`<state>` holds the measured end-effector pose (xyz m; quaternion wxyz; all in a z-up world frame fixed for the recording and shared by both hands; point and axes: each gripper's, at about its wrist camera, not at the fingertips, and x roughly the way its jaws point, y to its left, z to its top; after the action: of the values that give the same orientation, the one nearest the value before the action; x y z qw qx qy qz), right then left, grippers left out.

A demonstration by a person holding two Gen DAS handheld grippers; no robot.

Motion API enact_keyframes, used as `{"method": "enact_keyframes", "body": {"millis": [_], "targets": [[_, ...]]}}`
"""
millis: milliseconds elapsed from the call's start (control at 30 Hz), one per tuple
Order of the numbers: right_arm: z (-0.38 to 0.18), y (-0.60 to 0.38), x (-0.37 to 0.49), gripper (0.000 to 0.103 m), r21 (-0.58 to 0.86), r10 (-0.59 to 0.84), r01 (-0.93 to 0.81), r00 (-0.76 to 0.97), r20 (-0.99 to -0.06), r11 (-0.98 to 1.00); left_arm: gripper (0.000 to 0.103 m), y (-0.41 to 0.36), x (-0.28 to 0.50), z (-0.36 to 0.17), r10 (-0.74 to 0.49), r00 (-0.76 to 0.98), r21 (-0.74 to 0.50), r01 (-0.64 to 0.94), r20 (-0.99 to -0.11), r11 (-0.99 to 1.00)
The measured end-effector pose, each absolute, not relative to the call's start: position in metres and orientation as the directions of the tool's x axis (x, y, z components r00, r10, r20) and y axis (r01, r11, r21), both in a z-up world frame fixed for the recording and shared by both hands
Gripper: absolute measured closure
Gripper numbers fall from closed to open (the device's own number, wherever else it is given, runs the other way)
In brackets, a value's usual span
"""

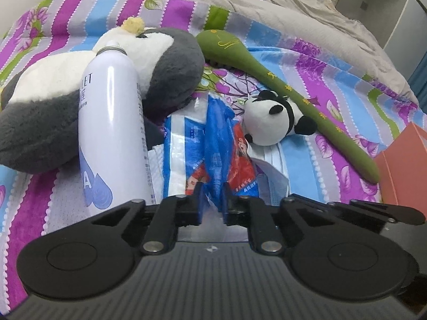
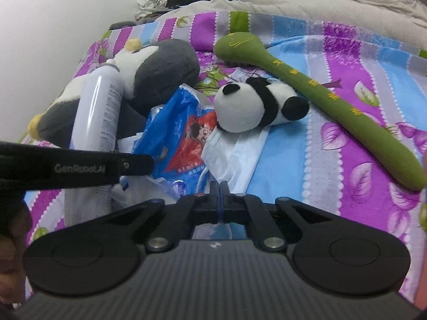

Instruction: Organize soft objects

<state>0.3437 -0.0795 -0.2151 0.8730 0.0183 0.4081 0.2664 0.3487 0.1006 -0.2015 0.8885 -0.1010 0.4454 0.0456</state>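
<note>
A crumpled blue plastic bag (image 1: 213,144) with red print lies on the striped bedsheet, between a white spray bottle (image 1: 112,122) and a small panda plush (image 1: 269,122). My left gripper (image 1: 214,202) is shut on the bag's near fold. In the right wrist view my right gripper (image 2: 219,186) is shut on a thin blue edge of the same bag (image 2: 173,133). The left gripper's finger (image 2: 138,164) reaches in from the left onto the bag. A large grey and white penguin plush (image 1: 160,66) lies behind the bottle. The panda (image 2: 248,106) rests on a white face mask (image 2: 234,149).
A long green padded stick (image 1: 293,90) lies diagonally to the right of the panda. An orange box (image 1: 400,170) stands at the right edge. A grey quilt (image 1: 293,8) and dark clothes are heaped at the far end of the bed. A hand (image 2: 10,253) shows at the lower left.
</note>
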Motion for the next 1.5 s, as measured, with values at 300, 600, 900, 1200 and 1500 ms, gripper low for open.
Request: {"method": "enact_keyframes", "body": {"millis": [300, 600, 900, 1200, 1500], "targets": [[-0.191, -0.106, 0.323, 0.100, 0.241, 0.456, -0.415, 0.564, -0.688, 0.877, 0.093, 0.092, 0.330, -0.183, -0.028, 0.613, -0.169, -0.174, -0.789, 0.970], [-0.172, -0.132, 0.283, 0.100, 0.215, 0.428, -0.399, 0.586, -0.688, 0.891, 0.094, 0.071, 0.294, -0.161, -0.069, 0.627, -0.200, -0.141, -0.776, 0.970], [-0.158, -0.151, 0.240, 0.100, 0.186, 0.401, -0.387, 0.608, -0.685, 0.903, 0.094, 0.050, 0.251, -0.147, -0.108, 0.625, -0.215, -0.098, -0.773, 0.972], [-0.151, -0.166, 0.198, 0.100, 0.159, 0.383, -0.388, 0.613, -0.691, 0.908, 0.094, 0.036, 0.208, -0.145, -0.121, 0.617, -0.215, -0.081, -0.777, 0.973], [-0.166, -0.177, 0.167, 0.100, 0.154, 0.361, -0.375, 0.582, -0.728, 0.914, 0.094, 0.041, 0.173, -0.157, -0.103, 0.594, -0.213, -0.119, -0.798, 0.970]]}}
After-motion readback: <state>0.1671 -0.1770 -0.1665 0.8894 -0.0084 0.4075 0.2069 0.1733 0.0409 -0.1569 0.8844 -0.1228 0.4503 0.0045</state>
